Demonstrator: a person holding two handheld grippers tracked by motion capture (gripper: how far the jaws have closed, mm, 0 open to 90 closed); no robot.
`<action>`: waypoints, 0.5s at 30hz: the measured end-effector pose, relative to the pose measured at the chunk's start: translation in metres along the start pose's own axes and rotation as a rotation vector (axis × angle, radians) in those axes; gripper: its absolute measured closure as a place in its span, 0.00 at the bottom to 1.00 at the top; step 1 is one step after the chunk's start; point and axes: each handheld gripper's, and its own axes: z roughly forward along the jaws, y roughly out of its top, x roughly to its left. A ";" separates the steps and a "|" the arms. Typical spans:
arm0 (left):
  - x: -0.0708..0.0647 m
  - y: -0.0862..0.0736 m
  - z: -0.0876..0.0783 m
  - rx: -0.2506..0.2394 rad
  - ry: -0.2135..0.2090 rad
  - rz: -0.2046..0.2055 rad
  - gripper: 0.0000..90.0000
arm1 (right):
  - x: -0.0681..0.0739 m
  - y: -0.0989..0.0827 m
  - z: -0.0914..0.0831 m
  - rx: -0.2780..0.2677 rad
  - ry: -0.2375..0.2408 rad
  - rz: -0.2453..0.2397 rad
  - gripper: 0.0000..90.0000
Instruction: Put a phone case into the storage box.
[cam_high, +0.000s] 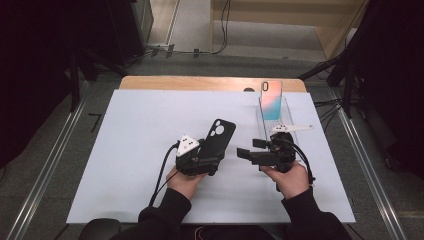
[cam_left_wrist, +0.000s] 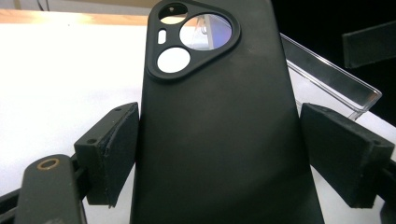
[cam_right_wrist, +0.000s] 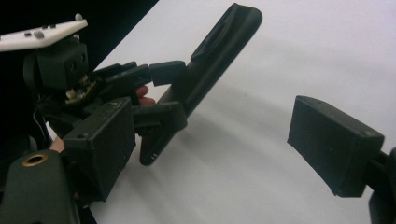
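The left gripper pinches the black case by its long edges, tilted clear of the table to present it. The right gripper points at it, jaws spread and empty. Beyond, a phone stands in a clear stand, likely awaiting the case

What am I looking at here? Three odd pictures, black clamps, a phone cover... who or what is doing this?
A person sits at a white table holding a hand-operated gripper in each hand. The high view looks down from above; the other two come from cameras riding on each gripper.

The left gripper is shut on a black phone case, held by its sides and tilted up off the table. The right gripper is open with nothing between its pads, pointing toward the case.

Farther back, a pink-and-blue phone stands upright in a clear stand.
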 end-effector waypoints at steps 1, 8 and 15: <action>-0.001 -0.001 0.000 -0.007 0.003 0.003 0.17 | 0.000 0.001 0.001 0.002 0.001 0.001 0.15; -0.006 -0.009 -0.001 -0.049 0.014 -0.031 0.17 | -0.001 0.009 0.014 0.016 -0.006 0.035 0.15; -0.012 -0.016 0.000 -0.060 0.017 -0.040 0.17 | -0.004 0.016 0.025 0.011 -0.011 0.059 0.15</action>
